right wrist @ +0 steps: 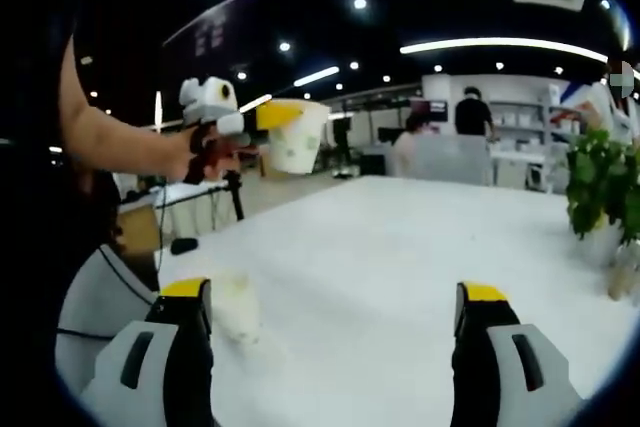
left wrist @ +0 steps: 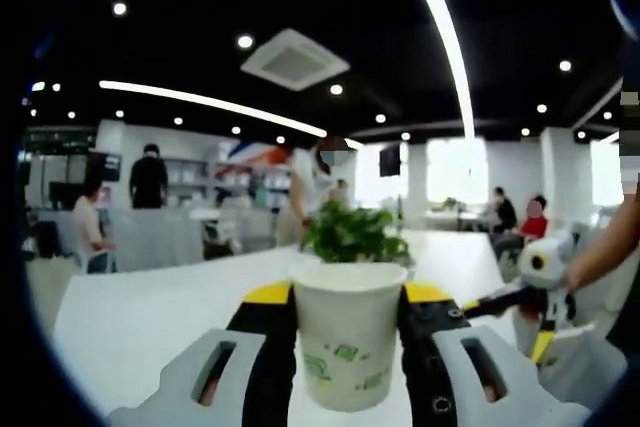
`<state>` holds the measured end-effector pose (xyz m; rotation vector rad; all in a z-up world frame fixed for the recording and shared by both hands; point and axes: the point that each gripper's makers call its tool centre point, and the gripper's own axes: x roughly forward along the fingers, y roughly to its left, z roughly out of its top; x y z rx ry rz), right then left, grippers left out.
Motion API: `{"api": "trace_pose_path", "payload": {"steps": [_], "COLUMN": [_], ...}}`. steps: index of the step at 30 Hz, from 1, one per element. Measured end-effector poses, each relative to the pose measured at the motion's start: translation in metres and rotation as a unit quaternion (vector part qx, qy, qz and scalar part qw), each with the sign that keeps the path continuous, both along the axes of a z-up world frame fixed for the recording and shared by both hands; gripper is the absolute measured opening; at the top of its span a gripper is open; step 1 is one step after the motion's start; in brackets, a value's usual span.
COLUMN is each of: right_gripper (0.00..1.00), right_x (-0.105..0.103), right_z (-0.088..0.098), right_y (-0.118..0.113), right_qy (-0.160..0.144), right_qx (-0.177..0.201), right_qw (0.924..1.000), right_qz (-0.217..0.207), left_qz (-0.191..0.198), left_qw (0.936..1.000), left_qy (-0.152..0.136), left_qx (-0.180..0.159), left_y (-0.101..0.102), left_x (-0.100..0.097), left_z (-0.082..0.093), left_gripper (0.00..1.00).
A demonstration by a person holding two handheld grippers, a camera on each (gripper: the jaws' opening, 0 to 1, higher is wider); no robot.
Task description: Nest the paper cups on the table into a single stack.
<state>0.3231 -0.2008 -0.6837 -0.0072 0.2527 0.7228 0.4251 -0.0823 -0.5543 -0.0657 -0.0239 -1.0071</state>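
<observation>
1. Left gripper view: the left gripper [left wrist: 350, 297] is clenched on a white paper cup [left wrist: 348, 342] with green print, held upright above the white table [left wrist: 150, 317]. Directly behind the cup stands a potted plant [left wrist: 352, 232]. The right gripper [left wrist: 545, 267] shows at the right edge. People sit and stand well beyond the table.
2. Right gripper view: the right gripper [right wrist: 335, 312] hangs released, jaws wide apart over bare tabletop. A hand [right wrist: 215, 152] holds the left gripper with the cup up at left; the plant stands at the right edge.
</observation>
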Motion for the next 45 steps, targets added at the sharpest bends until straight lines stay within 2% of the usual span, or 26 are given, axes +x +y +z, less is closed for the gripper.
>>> {"api": "trace_pose_path", "payload": {"steps": [7, 10, 20, 30, 33, 45], "right_gripper": [1.00, 1.00, 1.00, 1.00, 1.00, 1.00], "right_x": [0.003, 0.003, -0.002, -0.001, -0.001, -0.007], "right_z": [0.002, 0.001, -0.003, -0.003, -0.003, -0.009], "right_y": [-0.001, -0.001, 0.002, 0.005, 0.006, 0.008], "right_qy": [-0.002, -0.001, 0.002, 0.002, 0.002, 0.010], "right_qx": [-0.001, 0.000, -0.001, 0.002, 0.002, 0.001], "right_qw": [1.0000, 1.0000, 1.0000, 1.0000, 1.0000, 0.9999], "right_qz": [0.000, -0.002, 0.002, 0.003, 0.002, 0.003], "left_qz": [-0.003, 0.003, 0.009, 0.002, -0.013, -0.016], "left_qw": [0.9997, 0.9994, 0.9990, 0.9989, 0.9989, 0.9986], "left_qy": [-0.021, -0.017, -0.025, -0.019, -0.021, -0.007], "left_qx": [-0.010, -0.031, -0.037, -0.042, -0.041, -0.049], "left_y": [-0.001, 0.004, 0.012, 0.011, 0.010, 0.012], "left_x": [-0.017, -0.024, -0.044, -0.064, -0.074, -0.088], "left_z": [0.015, 0.021, 0.020, 0.007, 0.001, -0.012], "left_gripper": [0.38, 0.37, 0.37, 0.38, 0.38, 0.38]}}
